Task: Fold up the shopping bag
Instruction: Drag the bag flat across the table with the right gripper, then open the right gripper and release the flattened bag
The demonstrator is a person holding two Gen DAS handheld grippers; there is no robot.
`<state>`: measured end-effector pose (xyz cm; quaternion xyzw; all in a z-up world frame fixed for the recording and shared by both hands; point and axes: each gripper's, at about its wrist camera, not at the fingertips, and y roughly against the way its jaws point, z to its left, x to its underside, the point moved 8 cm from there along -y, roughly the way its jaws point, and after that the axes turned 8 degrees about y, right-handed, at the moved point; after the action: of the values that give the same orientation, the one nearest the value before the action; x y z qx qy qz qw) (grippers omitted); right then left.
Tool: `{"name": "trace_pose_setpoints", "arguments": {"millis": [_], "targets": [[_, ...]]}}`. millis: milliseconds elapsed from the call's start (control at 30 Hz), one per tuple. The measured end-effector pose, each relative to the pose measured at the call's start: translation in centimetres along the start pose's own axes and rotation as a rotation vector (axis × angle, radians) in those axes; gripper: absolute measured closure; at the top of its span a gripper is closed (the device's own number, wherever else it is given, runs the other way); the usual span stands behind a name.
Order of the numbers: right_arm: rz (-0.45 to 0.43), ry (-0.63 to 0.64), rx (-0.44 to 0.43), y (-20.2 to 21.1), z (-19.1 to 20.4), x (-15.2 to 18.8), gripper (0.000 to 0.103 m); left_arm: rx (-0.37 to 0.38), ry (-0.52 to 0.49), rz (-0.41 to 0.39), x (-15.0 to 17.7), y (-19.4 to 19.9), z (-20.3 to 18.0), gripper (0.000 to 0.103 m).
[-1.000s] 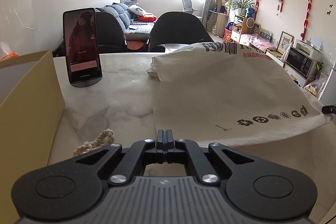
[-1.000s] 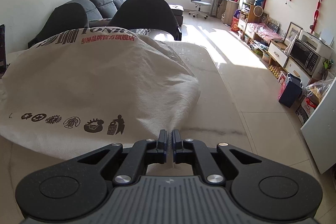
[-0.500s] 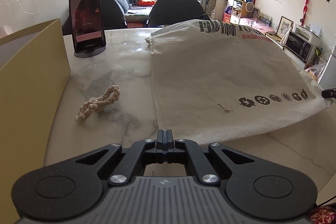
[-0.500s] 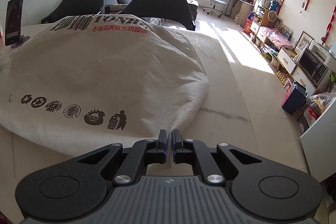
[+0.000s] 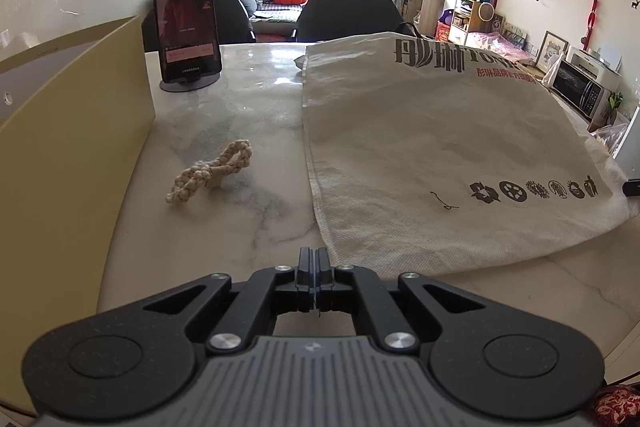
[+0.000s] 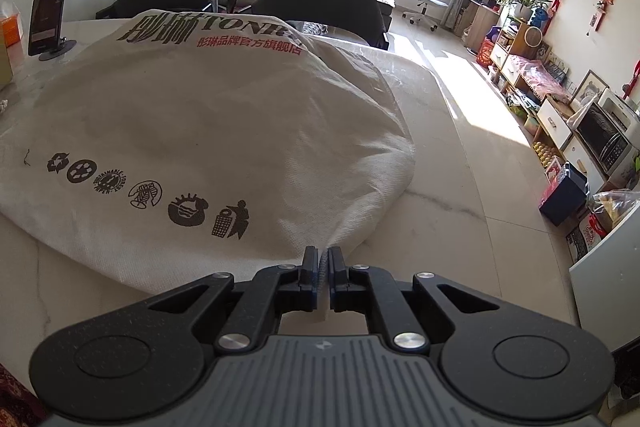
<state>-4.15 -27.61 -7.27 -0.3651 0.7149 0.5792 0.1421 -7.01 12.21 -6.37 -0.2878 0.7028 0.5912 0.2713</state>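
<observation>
Bare marble table runs up the centre-left of the left wrist view, bounded left by a cardboard box wall, right by the shopping bag; a knotted rope and phone stand interrupt it.

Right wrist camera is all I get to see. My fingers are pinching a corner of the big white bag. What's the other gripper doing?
Observer: The left gripper has its fingers closed at the near left corner of the shopping bag. I can't tell if any cloth is caught in them.
Operator: Is there stuff next to the bag on that side?
Observer: Yes, a braided rope loop lies on the marble table, apart from the bag.
Operator: Anything else over there?
Observer: A yellow box stands along the table's left side, beyond the rope.
</observation>
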Motion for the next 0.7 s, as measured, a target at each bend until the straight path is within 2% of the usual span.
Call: {"name": "trace_pose_setpoints", "arguments": {"millis": [67,100,133,167,200,233,300,333,367,400,500,700], "targets": [[0.008,0.008,-0.005,0.1,0.0,-0.1,0.090,0.005,0.003,-0.006,-0.6,0.1,-0.1,0.099],[0.009,0.008,-0.007,0.2,-0.1,-0.1,0.083,0.008,0.003,-0.006,-0.9,0.0,-0.2,0.098],[0.010,0.009,-0.009,0.2,-0.2,-0.1,0.081,0.011,0.003,-0.001,-1.2,-0.1,-0.3,0.093],[0.008,0.009,-0.015,0.3,-0.2,-0.2,0.079,0.015,0.004,0.003,-1.4,-0.3,-0.3,0.084],[0.006,0.010,-0.015,0.4,-0.2,-0.3,0.072,0.020,0.007,0.009,-1.8,-0.5,-0.4,0.077],[0.005,0.011,-0.015,0.5,-0.3,-0.4,0.061,0.024,0.015,0.012,-2.1,-0.6,-0.5,0.069],[-0.007,0.030,-0.001,0.9,-0.4,-0.9,0.045,0.030,0.021,0.015,-2.6,-0.6,-0.8,0.066],[-0.007,0.045,0.000,1.0,-0.3,-0.8,0.041,0.034,0.020,0.020,-3.0,-0.7,-1.0,0.061],[-0.006,0.059,0.001,1.1,-0.2,-0.8,0.041,0.038,0.018,0.024,-3.2,-0.7,-1.1,0.054],[-0.006,0.068,0.002,1.2,-0.2,-0.8,0.039,0.042,0.015,0.024,-3.4,-0.7,-1.3,0.052],[-0.011,0.080,0.006,1.3,-0.4,-1.2,0.035,0.039,0.000,0.021,-4.2,-0.8,-1.5,0.050],[-0.031,0.055,0.004,1.2,-1.6,-2.6,0.034,0.026,-0.022,-0.003,-6.8,-1.5,-2.1,0.045]]}}
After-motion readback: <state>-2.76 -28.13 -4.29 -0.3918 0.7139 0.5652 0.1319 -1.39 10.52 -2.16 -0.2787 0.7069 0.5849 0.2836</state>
